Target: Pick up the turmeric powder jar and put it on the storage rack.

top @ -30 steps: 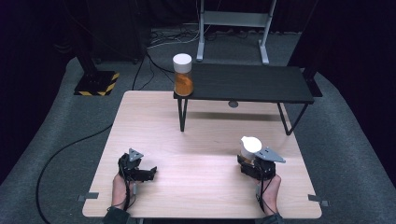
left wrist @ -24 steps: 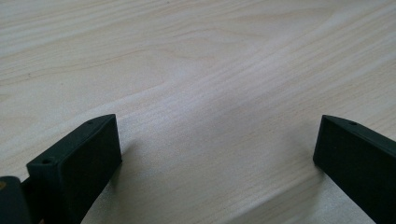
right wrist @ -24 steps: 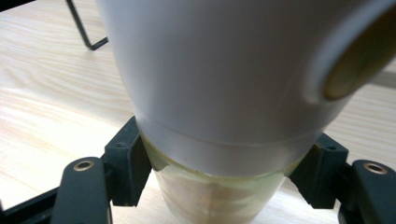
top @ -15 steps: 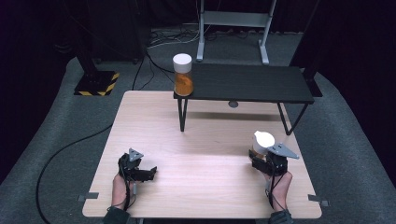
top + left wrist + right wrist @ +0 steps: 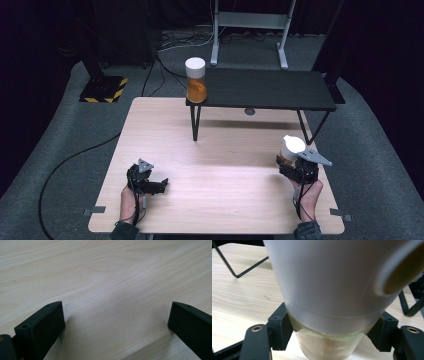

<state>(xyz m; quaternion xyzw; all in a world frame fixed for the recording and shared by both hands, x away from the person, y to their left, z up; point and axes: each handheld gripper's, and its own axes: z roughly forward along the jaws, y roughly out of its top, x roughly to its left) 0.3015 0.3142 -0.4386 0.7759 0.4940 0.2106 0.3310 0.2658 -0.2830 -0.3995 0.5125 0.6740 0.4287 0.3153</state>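
Here the right gripper [image 5: 292,167] sits at the near right of the light wooden desk [image 5: 225,150], its black fingers [image 5: 279,326] clamped on a clear jar with a white lid and orange contents [image 5: 290,150], gripping the glass just below the lid. At the near left, the left gripper [image 5: 150,184] rests low over bare wood with its fingers [image 5: 41,327] spread wide and holding nothing. A second white-lidded jar of orange contents [image 5: 195,80] stands upright on the left end of a black low shelf [image 5: 265,90] at the far side.

White-capped amber jar [image 5: 195,80], black shelf [image 5: 265,89]
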